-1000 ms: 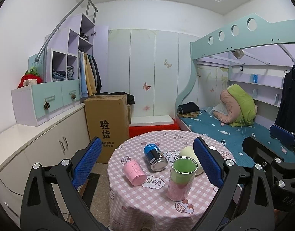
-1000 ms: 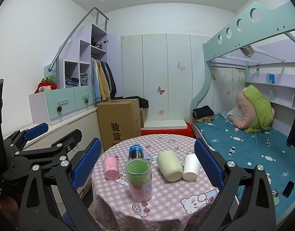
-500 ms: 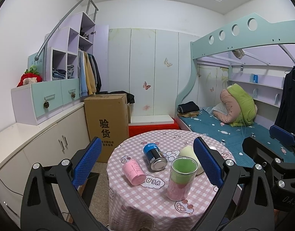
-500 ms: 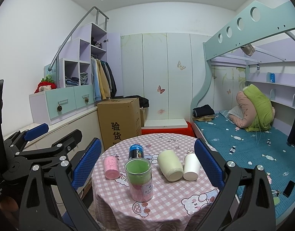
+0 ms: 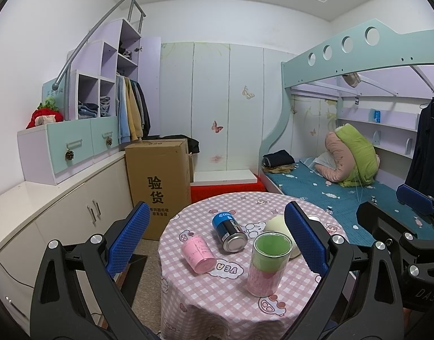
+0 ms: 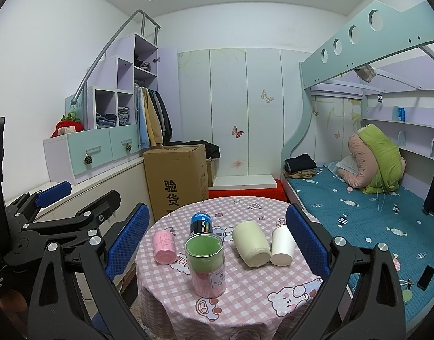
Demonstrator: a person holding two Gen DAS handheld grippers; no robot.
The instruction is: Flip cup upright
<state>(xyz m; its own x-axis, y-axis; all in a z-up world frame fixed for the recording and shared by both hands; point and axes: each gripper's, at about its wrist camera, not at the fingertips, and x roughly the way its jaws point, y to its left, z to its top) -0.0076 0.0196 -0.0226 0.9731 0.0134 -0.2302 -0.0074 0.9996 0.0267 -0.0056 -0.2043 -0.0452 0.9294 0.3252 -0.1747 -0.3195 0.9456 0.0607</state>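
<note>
A round table with a pink checked cloth [image 6: 245, 297] [image 5: 217, 297] holds several cups. A pink cup [image 6: 163, 247] [image 5: 198, 253] lies on its side at the left. A cream cup [image 6: 251, 244] [image 5: 279, 228] lies on its side. A white cup [image 6: 283, 245] stands mouth down. A clear cup [image 6: 206, 263] [image 5: 269, 263] with green and pink inside stands upright in front. My left gripper [image 5: 214, 243] and right gripper [image 6: 217, 243] are both open and empty, held back from the table.
A blue battery-shaped can [image 6: 200, 223] [image 5: 229, 231] lies behind the clear cup. A cardboard box [image 6: 175, 178] stands behind the table, a low cabinet [image 5: 61, 212] to the left, and a bunk bed [image 6: 358, 198] to the right.
</note>
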